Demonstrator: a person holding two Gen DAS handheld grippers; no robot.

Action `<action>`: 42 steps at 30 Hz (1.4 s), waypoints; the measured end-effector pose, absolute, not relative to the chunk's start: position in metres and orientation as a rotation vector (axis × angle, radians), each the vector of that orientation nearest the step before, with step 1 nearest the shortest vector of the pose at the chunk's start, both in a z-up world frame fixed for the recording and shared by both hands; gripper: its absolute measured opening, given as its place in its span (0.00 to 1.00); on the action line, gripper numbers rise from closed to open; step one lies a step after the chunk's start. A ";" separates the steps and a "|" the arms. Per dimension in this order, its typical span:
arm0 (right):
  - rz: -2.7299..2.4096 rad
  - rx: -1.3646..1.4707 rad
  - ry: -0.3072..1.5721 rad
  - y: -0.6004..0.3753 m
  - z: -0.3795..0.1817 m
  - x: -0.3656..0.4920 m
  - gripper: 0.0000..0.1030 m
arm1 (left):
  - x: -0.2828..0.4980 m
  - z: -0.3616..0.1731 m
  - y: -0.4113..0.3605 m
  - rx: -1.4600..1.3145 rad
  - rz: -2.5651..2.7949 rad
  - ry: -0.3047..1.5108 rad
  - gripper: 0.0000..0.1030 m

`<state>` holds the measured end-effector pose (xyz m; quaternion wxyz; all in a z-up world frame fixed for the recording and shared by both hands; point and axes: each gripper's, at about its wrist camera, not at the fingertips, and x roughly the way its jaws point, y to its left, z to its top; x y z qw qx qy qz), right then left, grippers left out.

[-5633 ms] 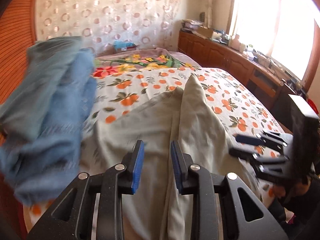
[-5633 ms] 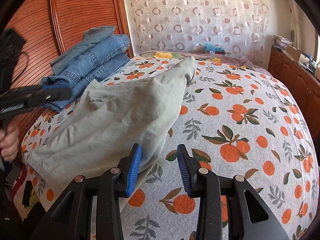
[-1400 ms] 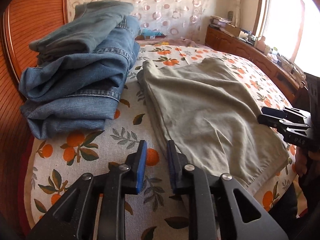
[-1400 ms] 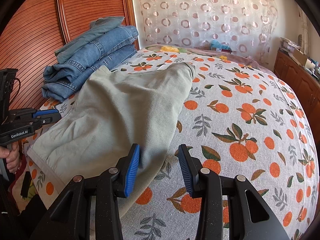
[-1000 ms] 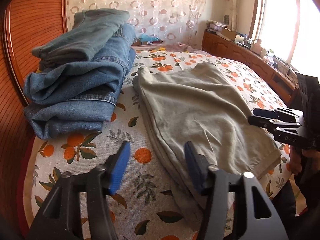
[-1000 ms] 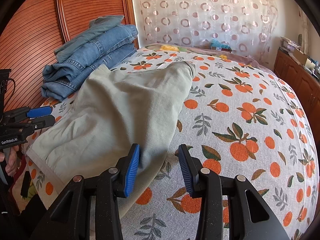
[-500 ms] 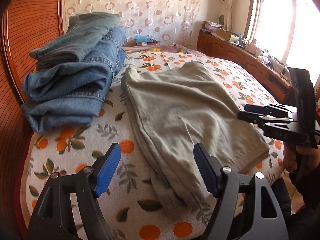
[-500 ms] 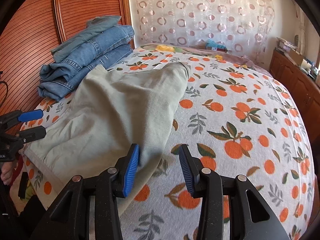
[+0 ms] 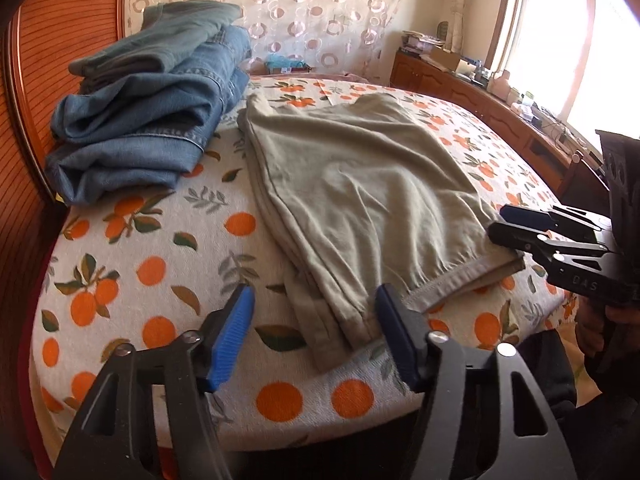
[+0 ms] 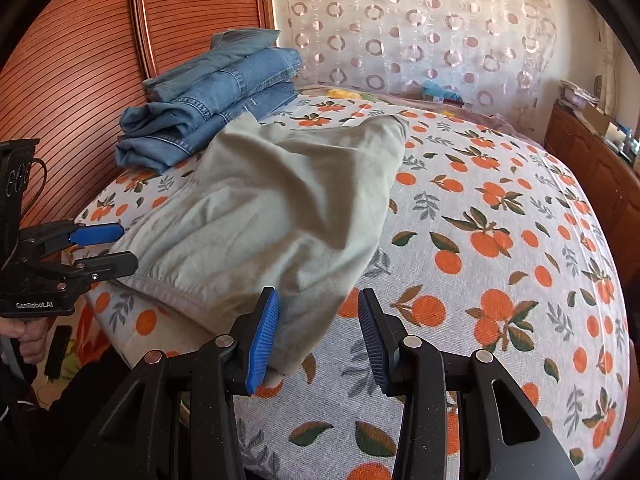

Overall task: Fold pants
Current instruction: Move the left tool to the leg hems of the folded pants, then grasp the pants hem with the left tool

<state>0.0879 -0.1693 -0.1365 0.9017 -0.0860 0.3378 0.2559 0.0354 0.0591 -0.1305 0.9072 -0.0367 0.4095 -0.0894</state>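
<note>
Lying half-folded on the orange-print bedspread [image 9: 152,240], the soft beige cotton pants [image 9: 360,184] may slip as the closing left gripper [image 9: 314,332] catches one layer while the right gripper [image 10: 316,332], spread, holds nothing.

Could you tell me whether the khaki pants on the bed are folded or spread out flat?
Folded: the khaki pants lie doubled on the bed, with stacked layer edges along their left side and two hem layers at the near end.

The pants [image 9: 360,184] are showing soft matt cloth. The jeans [image 9: 148,128] are looking like coarse denim. The bedspread [image 10: 500,240] is looking woven and printed. The headboard [image 10: 80,60] is gleaming as ribbed, polished wood.
</note>
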 end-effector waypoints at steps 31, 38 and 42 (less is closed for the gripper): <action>0.634 -0.136 0.747 -0.167 -0.138 0.072 0.25 | 0.022 -0.131 0.055 -0.153 -0.242 0.838 0.25; 0.650 -0.132 0.750 -0.168 -0.136 0.069 0.11 | 0.021 -0.130 0.056 -0.178 -0.254 0.844 0.20; 0.655 -0.139 0.754 -0.171 -0.134 0.061 0.10 | 0.013 -0.127 0.053 -0.178 -0.270 0.853 0.16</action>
